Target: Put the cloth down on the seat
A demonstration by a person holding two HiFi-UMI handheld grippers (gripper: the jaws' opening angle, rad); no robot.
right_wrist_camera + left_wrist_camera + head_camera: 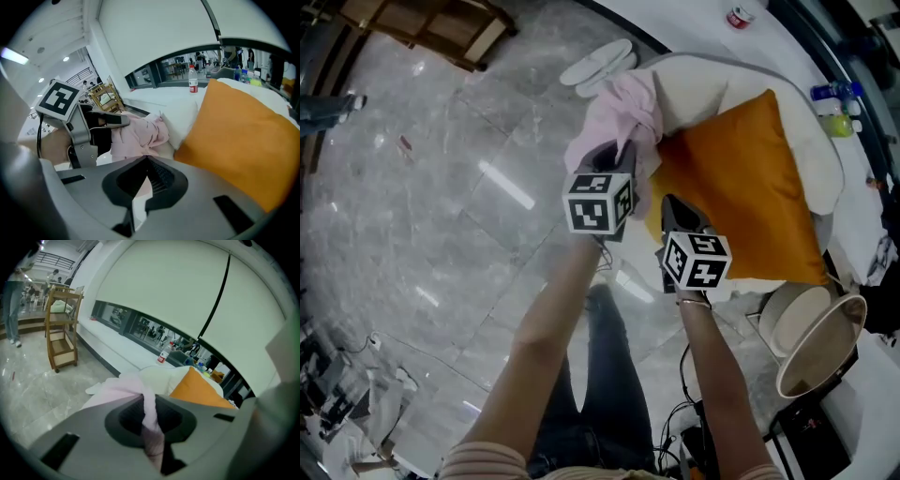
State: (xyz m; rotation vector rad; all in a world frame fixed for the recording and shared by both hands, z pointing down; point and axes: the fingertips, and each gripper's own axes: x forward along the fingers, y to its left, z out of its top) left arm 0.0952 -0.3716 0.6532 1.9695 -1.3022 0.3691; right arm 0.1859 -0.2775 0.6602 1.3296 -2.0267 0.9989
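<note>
Pink cloth (617, 111): one, in left claw (144, 399); one orange cushion (741, 178).

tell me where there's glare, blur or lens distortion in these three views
Head view: white glare streaks on the polished floor, edges bowed. Left gripper view: heavy fisheye with black corners; the pink cloth nearest the lens is soft. Right gripper view: same fisheye, a ceiling light flares at upper left, the orange cushion looks fairly sharp.
</note>
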